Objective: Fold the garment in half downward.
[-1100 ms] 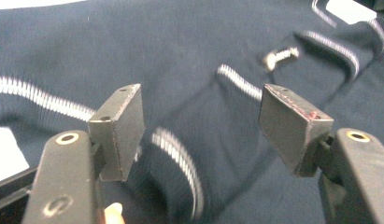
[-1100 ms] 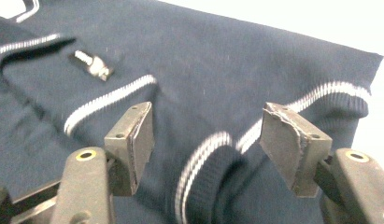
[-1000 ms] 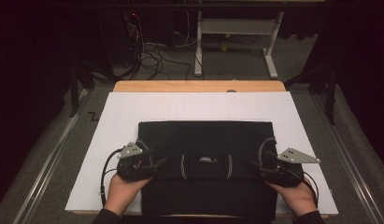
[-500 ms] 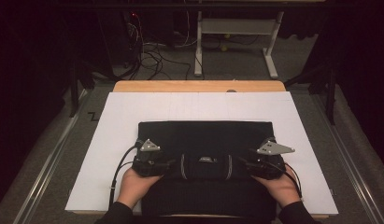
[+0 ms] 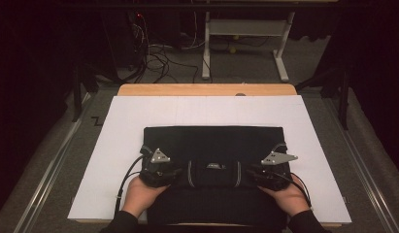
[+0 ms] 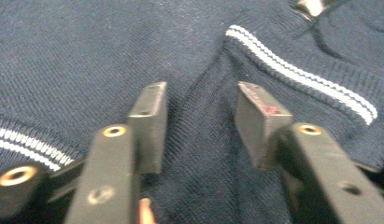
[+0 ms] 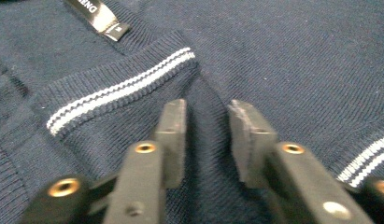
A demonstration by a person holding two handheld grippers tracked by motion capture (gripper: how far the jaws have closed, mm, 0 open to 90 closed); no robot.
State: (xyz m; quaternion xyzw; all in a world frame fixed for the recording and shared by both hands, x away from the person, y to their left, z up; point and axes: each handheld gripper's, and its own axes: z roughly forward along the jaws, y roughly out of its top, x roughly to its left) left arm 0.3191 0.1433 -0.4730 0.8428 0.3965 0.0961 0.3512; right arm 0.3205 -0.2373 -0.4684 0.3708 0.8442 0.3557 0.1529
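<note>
1. We see a dark navy knit sweater [image 5: 214, 160] lying folded flat on the white sheet [image 5: 119, 131] that covers the table, toward its near edge and about midway between the left and right edges.
2. Our left gripper [image 5: 174, 173] rests on the sweater left of the collar; its jaws have just been closing, and a raised fold of knit stands between its fingers [image 6: 150, 126], which are not yet pressed on it.
3. Our right gripper [image 5: 251, 174] sits right of the collar, jaws likewise just closing, narrower, around a ridge of fabric.
4. The white-striped collar [image 7: 119, 88] and its label [image 7: 98, 16] lie between the grippers.
5. Beyond the far edge, cables [image 5: 156, 58] and a white frame [image 5: 245, 34] stand on the floor.
</note>
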